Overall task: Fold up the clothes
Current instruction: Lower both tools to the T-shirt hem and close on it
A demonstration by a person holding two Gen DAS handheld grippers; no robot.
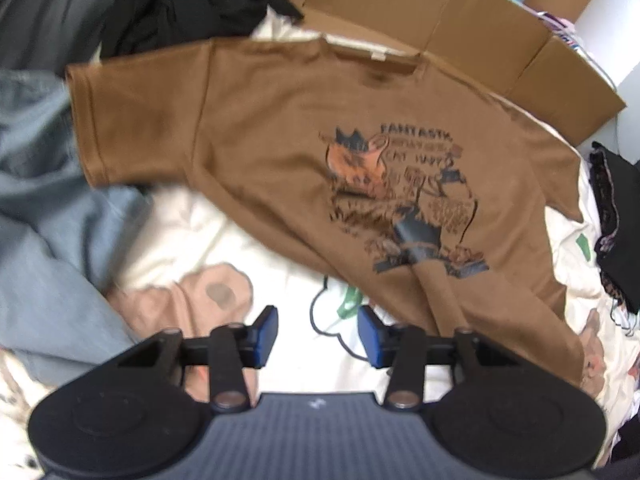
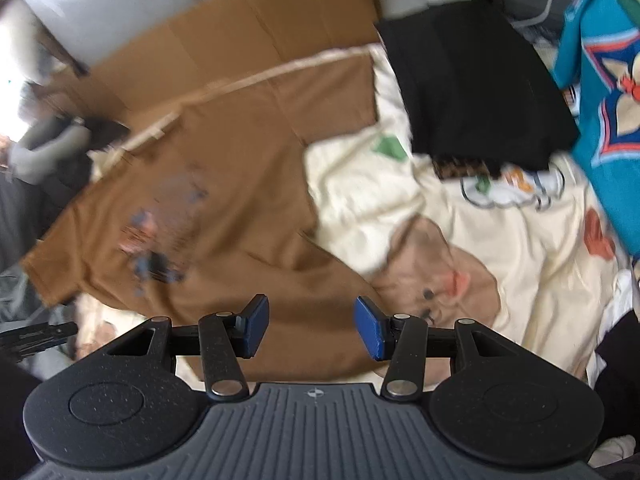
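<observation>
**Brown tee spread on bed, both grippers empty**

Left wrist view: the tee lies flat, print up, across the frame's middle on a cream cartoon sheet. Left gripper at lower centre has fingers apart over the sheet, holding nothing. Right wrist view: right gripper fingers likewise apart, empty, over the tee's hem at lower centre.

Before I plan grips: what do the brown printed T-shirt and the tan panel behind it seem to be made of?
Brown printed T-shirt: soft matte knit, probably cotton; it drapes, creases, and has stitched hems. Tan panel: stiff corrugated cardboard, apparently; flat faces, sharp fold lines.
</observation>
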